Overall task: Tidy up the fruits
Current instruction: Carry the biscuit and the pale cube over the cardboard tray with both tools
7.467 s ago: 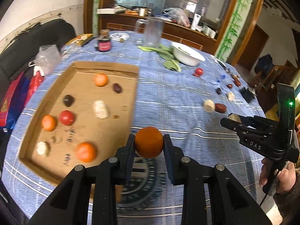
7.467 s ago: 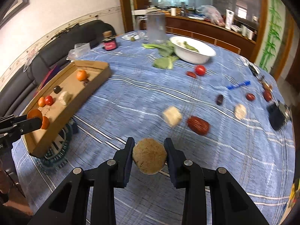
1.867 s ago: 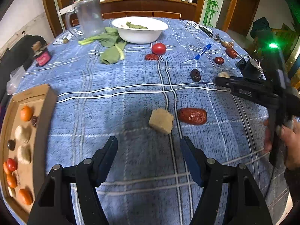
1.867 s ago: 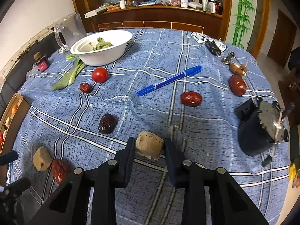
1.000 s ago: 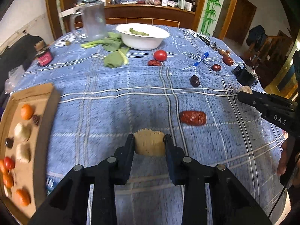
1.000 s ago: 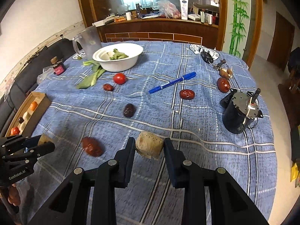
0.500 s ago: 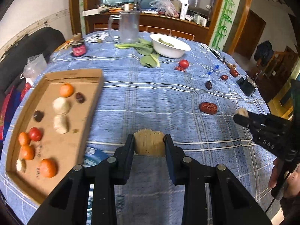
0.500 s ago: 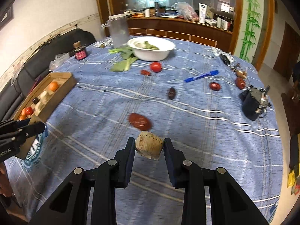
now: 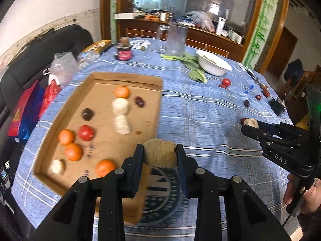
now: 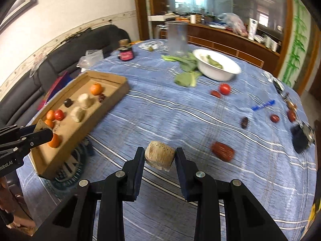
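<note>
My left gripper [image 9: 160, 154] is shut on a tan, rough chunk of fruit [image 9: 160, 151] and holds it above the near right edge of the cardboard tray [image 9: 128, 78]. The tray holds several oranges, a tomato [image 9: 86, 133], dark dates and two pale pieces [image 9: 120, 105]. My right gripper [image 10: 159, 156] is shut on a pale dotted chunk [image 10: 159, 155] above the blue cloth, right of the tray [image 10: 112, 78]. It also shows in the left wrist view [image 9: 250, 123]. A large red date [image 10: 222, 151], a tomato [image 10: 224, 88] and smaller dates lie on the cloth.
A white bowl [image 10: 220, 74] with greens, a clear jug [image 10: 177, 40], a dark jar [image 10: 126, 53], a blue pen [image 10: 262, 104] and a black gadget [image 10: 301, 138] stand on the round table. A sofa [image 10: 70, 52] with bags lies left of it.
Both grippers have swung left toward the tray, each still holding its chunk. The tray now looms larger and closer under my left gripper.
</note>
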Demonstrator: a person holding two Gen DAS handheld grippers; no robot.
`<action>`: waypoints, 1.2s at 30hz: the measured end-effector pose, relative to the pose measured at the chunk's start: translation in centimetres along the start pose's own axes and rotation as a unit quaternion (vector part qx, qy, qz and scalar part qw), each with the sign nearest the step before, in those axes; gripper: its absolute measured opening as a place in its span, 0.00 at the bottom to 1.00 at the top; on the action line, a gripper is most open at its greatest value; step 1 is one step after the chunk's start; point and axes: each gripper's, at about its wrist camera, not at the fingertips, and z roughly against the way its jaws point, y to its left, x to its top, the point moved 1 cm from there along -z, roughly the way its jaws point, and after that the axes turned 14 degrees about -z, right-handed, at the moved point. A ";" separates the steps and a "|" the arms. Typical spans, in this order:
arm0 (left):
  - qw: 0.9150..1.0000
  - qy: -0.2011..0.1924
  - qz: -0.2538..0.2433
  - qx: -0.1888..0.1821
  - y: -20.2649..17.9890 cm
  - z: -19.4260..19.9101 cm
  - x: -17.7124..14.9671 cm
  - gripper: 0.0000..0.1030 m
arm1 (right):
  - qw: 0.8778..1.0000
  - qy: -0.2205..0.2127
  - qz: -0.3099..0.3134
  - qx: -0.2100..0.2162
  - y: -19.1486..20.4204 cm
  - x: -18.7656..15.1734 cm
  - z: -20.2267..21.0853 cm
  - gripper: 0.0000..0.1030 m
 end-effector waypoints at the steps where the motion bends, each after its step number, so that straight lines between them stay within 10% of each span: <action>1: 1.000 -0.001 0.004 0.005 0.7 0.2 -0.2 0.30 | 1.000 0.000 0.003 0.003 0.6 0.1 -0.1 0.32; 21: 0.994 0.027 0.079 0.077 12.0 1.6 -5.4 0.30 | 0.994 0.021 0.074 0.073 12.0 3.8 -5.8 0.33; 36: 0.995 0.034 0.082 0.042 11.9 -0.7 -5.3 0.30 | 0.988 0.035 0.110 0.099 17.6 7.3 -10.4 0.33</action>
